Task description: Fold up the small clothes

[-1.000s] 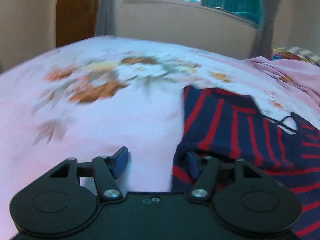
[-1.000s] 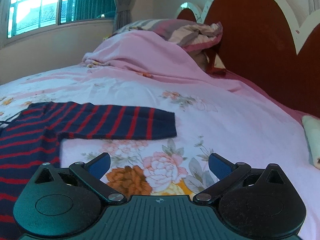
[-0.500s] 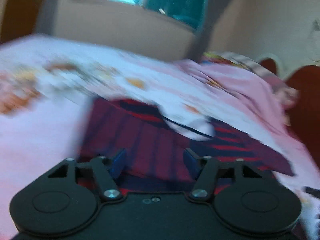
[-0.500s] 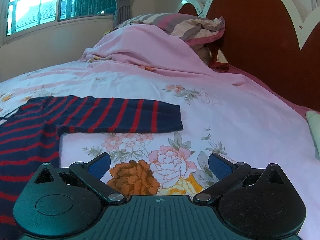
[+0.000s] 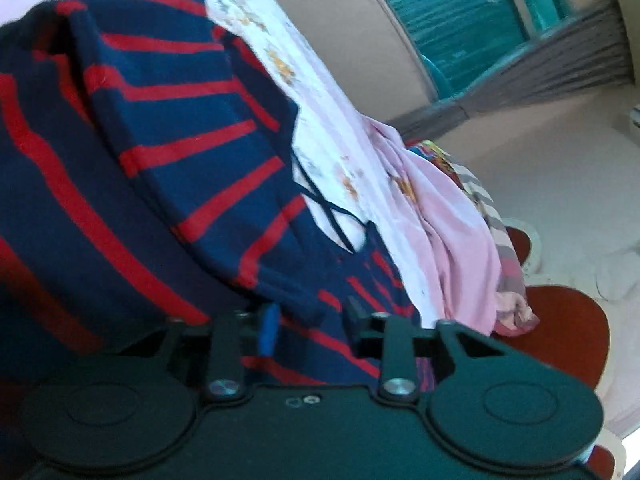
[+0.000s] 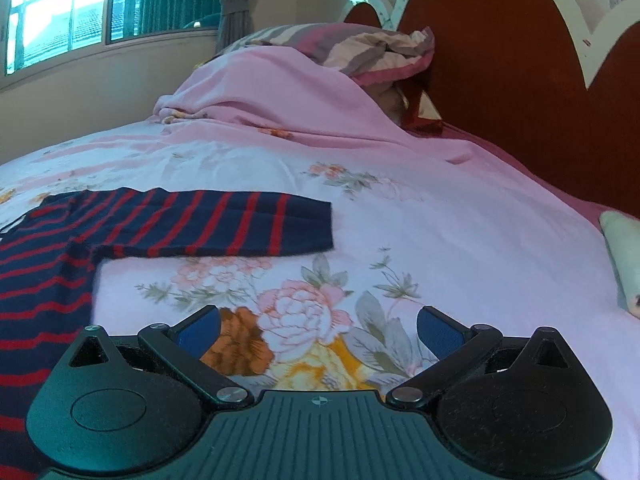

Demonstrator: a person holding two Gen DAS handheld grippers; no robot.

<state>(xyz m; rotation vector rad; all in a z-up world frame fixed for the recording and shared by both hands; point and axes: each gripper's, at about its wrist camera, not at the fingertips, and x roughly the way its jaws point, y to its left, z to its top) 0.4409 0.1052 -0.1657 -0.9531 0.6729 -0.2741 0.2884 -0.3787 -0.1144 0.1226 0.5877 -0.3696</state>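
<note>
A navy shirt with red stripes (image 6: 48, 280) lies on the floral bedsheet (image 6: 400, 208). Its right sleeve (image 6: 224, 224) is stretched flat toward the headboard. In the left wrist view the shirt's other sleeve (image 5: 192, 152) is lifted and draped toward the shirt body. My left gripper (image 5: 310, 322) is tilted and has the sleeve's cuff edge between its partly closed fingers. My right gripper (image 6: 318, 330) is open and empty, low over the sheet, a little short of the flat sleeve.
A pink blanket (image 6: 280, 92) and striped pillows (image 6: 360, 48) are heaped at the far end by the red headboard (image 6: 500, 60). A pale folded item (image 6: 624, 256) lies at the right edge. A window (image 6: 60, 12) is at the back left.
My left gripper has swung right and rolled, closing on the left sleeve and carrying it up over the shirt body. My right gripper has crept slightly forward, still open.
</note>
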